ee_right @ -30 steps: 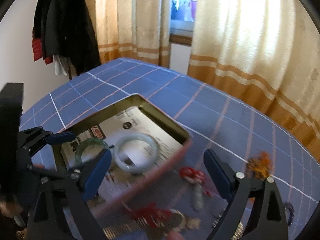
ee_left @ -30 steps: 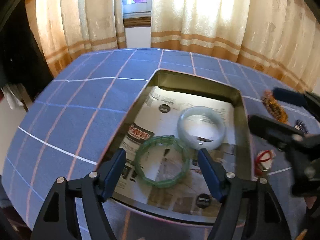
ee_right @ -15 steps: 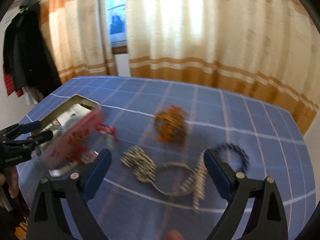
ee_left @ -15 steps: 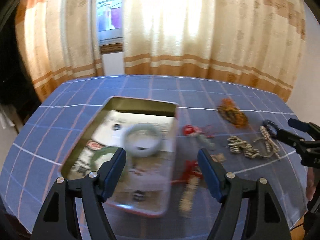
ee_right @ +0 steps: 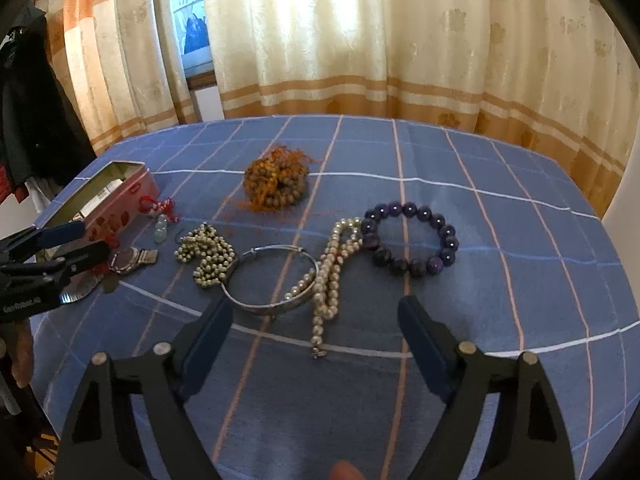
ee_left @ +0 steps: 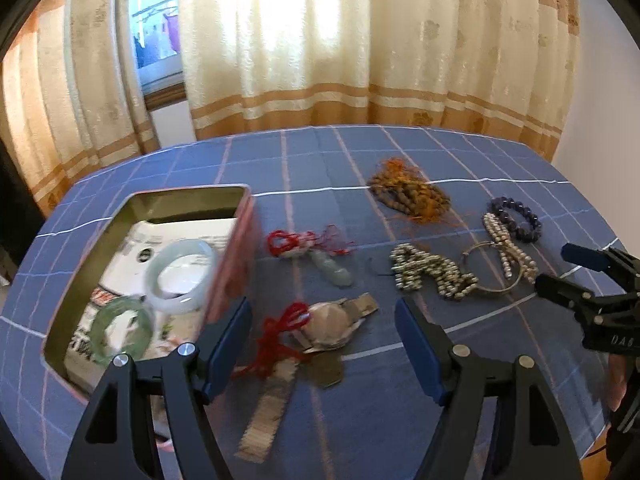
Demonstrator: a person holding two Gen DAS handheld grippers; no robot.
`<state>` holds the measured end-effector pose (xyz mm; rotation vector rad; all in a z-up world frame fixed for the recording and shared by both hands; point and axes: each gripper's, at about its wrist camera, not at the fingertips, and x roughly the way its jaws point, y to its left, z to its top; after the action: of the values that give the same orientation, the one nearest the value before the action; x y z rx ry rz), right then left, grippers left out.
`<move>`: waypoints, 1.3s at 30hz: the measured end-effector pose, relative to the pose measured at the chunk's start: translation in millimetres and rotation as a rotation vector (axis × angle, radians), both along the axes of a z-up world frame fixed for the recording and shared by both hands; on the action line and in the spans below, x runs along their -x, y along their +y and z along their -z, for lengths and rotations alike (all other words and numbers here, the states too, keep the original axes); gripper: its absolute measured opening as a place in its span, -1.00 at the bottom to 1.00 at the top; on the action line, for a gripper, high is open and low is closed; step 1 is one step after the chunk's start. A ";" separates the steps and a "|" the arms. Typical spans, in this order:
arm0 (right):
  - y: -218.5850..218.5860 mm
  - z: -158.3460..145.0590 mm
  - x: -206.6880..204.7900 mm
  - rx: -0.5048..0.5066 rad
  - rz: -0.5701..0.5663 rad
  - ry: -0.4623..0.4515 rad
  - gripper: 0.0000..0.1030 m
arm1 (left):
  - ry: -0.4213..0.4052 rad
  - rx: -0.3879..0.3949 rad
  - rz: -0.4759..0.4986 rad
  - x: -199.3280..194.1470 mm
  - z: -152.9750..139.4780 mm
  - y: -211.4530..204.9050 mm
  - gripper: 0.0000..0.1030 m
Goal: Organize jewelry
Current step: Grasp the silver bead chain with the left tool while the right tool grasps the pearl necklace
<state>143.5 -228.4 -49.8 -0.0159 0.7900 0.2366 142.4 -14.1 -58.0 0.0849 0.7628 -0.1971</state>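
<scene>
Right gripper (ee_right: 314, 344): jaws spread wide, empty, hovering low over the blue checked tablecloth (ee_right: 520, 240).
Left gripper (ee_left: 322, 344): also wide, empty; wristwatch (ee_left: 332, 326) sits between and just ahead of its fingers, red cord (ee_left: 280, 340) tangled at it.
Nearest to right fingers: pearl strand (ee_right: 330, 280), long axis running away from us, near end almost centred between the jaws.
Beside it: silver bangle (ee_right: 272, 280), lying flat, left of centre, touching the strand; we think the pearls cross over its rim, blur makes it hard to say.
Further left: bunched pearl beads (ee_right: 208, 256).
Right and farther: purple bead bracelet (ee_right: 412, 240), touching the top of the strand.
Far: orange-brown bead bundle (ee_right: 276, 184).
Left side: jade pendant on red knot (ee_left: 320, 256), then the tin box (ee_left: 236, 264), open.
In tin: pale jade bangle (ee_left: 180, 276) and green bangle (ee_left: 120, 330) already on the paper liner.
Key relation: we judge the strand and bangle are the right hand's job, straight ahead; the tin lies well off to its left, so the carry goes leftward. Watch is nearer the left hand.
Progress: two pieces in, most left on the cloth.
</scene>
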 end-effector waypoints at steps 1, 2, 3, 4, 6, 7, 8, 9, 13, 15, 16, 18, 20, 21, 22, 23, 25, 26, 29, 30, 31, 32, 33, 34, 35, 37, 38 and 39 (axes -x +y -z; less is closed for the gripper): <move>-0.6 0.3 1.0 0.000 -0.005 -0.004 0.69 | 0.003 -0.003 0.007 -3.2 0.7 -4.5 0.44; -0.1 0.0 1.3 0.001 -0.012 -0.005 0.69 | 0.002 -0.008 0.012 -5.2 1.5 -8.0 0.44; 0.3 0.0 1.0 0.000 -0.017 -0.004 0.69 | 0.002 -0.015 0.020 -9.2 2.4 -12.3 0.44; 0.9 -0.1 0.9 0.003 -0.021 -0.005 0.69 | 0.004 -0.018 0.023 -12.9 3.0 -15.1 0.44; -2.4 1.0 0.2 0.005 -0.009 -0.009 0.68 | 0.019 -0.015 0.036 -22.2 6.3 -21.5 0.44; -4.3 2.1 -0.6 0.005 0.002 -0.007 0.66 | 0.024 -0.014 0.044 -27.0 7.9 -24.7 0.43; -8.3 2.6 -2.4 0.002 0.022 -0.007 0.62 | 0.026 -0.019 0.050 -31.0 9.6 -28.2 0.43; -12.5 3.1 -3.8 -0.005 0.040 -0.006 0.61 | 0.030 -0.028 0.057 -35.7 11.7 -33.1 0.43; -25.8 3.3 -5.8 -0.027 0.074 -0.005 0.56 | 0.035 -0.023 0.097 -44.1 15.7 -48.1 0.36; -29.5 3.2 -6.6 -0.038 0.077 -0.002 0.52 | 0.045 -0.031 0.120 -48.9 19.5 -57.7 0.11; -29.8 3.0 -7.6 -0.041 0.077 -0.001 0.52 | 0.059 -0.029 0.132 -51.7 22.3 -60.7 -0.11; -29.4 3.7 -7.6 -0.046 0.070 0.004 0.41 | 0.082 -0.031 0.160 -55.6 29.0 -67.4 -0.51; -27.1 4.1 -8.1 -0.055 0.058 0.009 0.34 | 0.075 -0.021 0.181 -53.5 29.2 -69.5 -0.78; -26.0 4.9 -8.4 -0.058 0.051 0.013 0.29 | 0.068 -0.017 0.198 -51.4 27.9 -70.6 -0.86; -24.4 6.2 -9.4 -0.067 0.036 0.020 0.24 | 0.061 -0.009 0.209 -49.5 26.4 -70.1 -0.86; -23.0 7.1 -10.3 -0.078 0.020 0.028 0.12 | 0.048 -0.009 0.209 -46.7 24.3 -69.0 -0.86; -21.2 8.7 -12.4 -0.091 0.005 0.041 -0.04 | 0.010 -0.007 0.217 -39.5 18.4 -65.9 -0.86; -20.3 9.6 -13.3 -0.093 -0.002 0.046 -0.13 | -0.004 -0.010 0.216 -36.6 15.6 -64.5 -0.86; -18.7 13.4 -16.3 -0.099 -0.016 0.072 -0.42 | -0.033 -0.004 0.206 -29.4 7.8 -58.3 -0.86; -18.5 13.7 -16.6 -0.099 -0.018 0.075 -0.55 | -0.037 0.003 0.200 -29.0 6.1 -55.6 -0.86; -18.3 14.6 -16.8 -0.099 -0.019 0.080 -0.61 | -0.042 0.011 0.196 -28.2 4.0 -52.1 -0.87; -18.2 15.1 -16.5 -0.099 -0.020 0.084 -0.66 | -0.047 0.017 0.196 -27.5 2.0 -49.4 -0.87; -18.6 14.9 -16.2 -0.100 -0.019 0.084 -0.75 | -0.049 0.019 0.192 -27.7 1.3 -47.1 -0.87; -19.0 14.3 -14.7 -0.101 -0.019 0.078 -0.79 | -0.051 0.024 0.191 -27.8 0.1 -44.6 -0.94; -19.6 12.9 -12.8 -0.102 -0.017 0.069 -0.81 | -0.053 0.030 0.191 -27.5 -0.9 -42.6 -0.94; -21.2 10.7 -11.7 -0.101 0.000 0.057 -0.82 | -0.055 0.028 0.191 -27.4 -1.8 -41.3 -0.93; -22.6 10.0 -10.8 -0.103 0.008 0.051 -0.82 | -0.052 0.019 0.201 -27.6 -1.5 -43.9 -0.93; -23.2 9.3 -11.1 -0.105 0.013 0.049 -0.82 | -0.046 0.004 0.199 -28.3 0.1 -46.0 -0.92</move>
<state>154.7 -251.6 -59.1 0.0945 0.8257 0.2665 170.8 -60.2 -58.1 0.1612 0.7075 -0.3846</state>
